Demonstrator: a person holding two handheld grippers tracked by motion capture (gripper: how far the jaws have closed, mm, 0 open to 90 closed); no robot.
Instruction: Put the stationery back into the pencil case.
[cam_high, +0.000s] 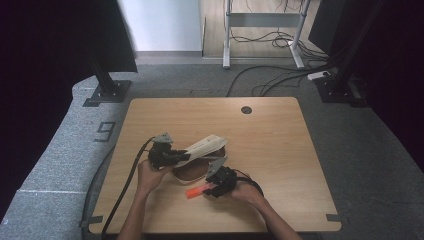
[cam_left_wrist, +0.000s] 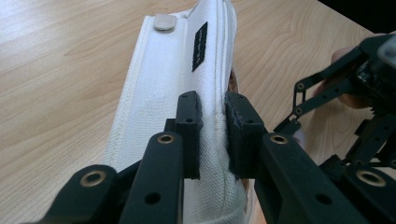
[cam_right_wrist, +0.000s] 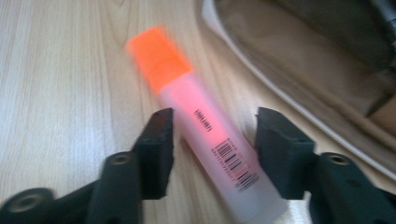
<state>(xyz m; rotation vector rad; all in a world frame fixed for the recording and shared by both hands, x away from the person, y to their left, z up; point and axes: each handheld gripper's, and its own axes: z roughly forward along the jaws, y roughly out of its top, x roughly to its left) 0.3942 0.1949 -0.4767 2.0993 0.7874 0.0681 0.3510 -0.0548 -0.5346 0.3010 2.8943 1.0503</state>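
Your right gripper (cam_right_wrist: 212, 135) straddles the highlighter (cam_right_wrist: 205, 135) lying on the table (cam_high: 280, 145), jaws apart, not yet pinching. Beyond it, your left gripper (cam_left_wrist: 212, 121) is clamped on the pouch (cam_left_wrist: 159, 93) flap, lifting it so the mouth gapes for the highlighter.

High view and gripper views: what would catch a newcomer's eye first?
The orange highlighter stands out, lying on the wooden table between the right gripper's open jaws, which do not yet touch it. Beside it, the left gripper is clamped on the white fabric flap of an opened pouch.
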